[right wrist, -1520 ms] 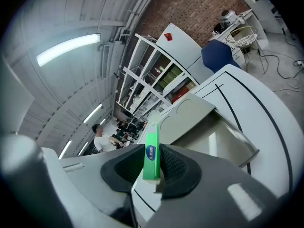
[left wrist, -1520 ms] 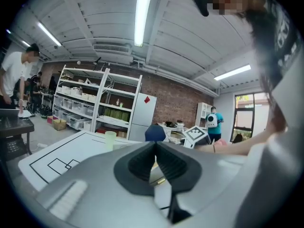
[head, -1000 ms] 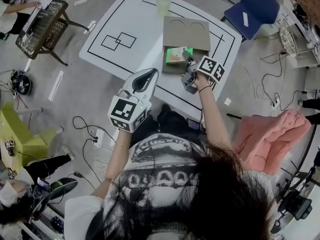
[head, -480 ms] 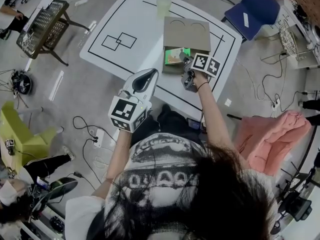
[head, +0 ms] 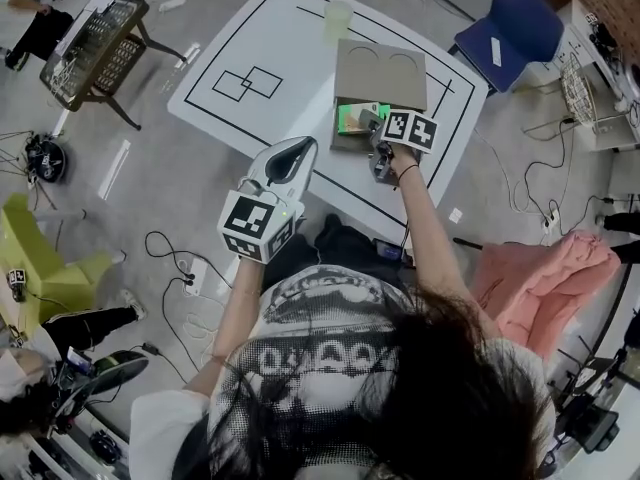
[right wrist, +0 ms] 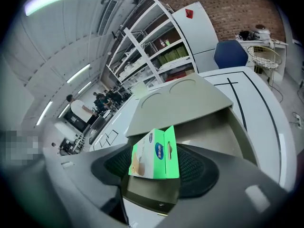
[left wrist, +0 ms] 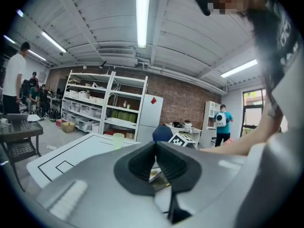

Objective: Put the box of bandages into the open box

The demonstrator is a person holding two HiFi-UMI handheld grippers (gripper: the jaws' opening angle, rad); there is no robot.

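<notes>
Fingers, right: the fingers (right wrist: 197, 171) of the right gripper (right wrist: 156, 164) stand apart and have just been opening. The box of bandages (right wrist: 153, 155) is between them, with neither pad clearly pressing on it.
Fingers, left: the left gripper (left wrist: 155, 147) has its fingers (left wrist: 175, 163) together on nothing (it hangs off the near edge of the surface, idle).
Box of bandages: green, tilted on one edge, low inside the open box (right wrist: 216, 127) by its near wall.
Open box: brown cardboard with its lid flap folded back, on the white surface (head: 265, 28). A pale cup (head: 337, 18) stands well apart beyond it.
Step, as judged: the release looks made, and what remains is drawing the right gripper clear.
Risk one: the box of bandages leans between the fingers, so a sideways or rolling withdrawal could catch a corner and drag it up over the near wall.
Risk two: leaning as it does, it may topple (harmless if it falls inward, a miss if it hooks the rim).
Right gripper view alone: the tilt, the print on the green face, and how the fingers stand around it.
Head view alone: both grippers at once, the left one well apart from the open box, and the bandages only as a green patch.
Left gripper view alone: its own closed fingers.
</notes>
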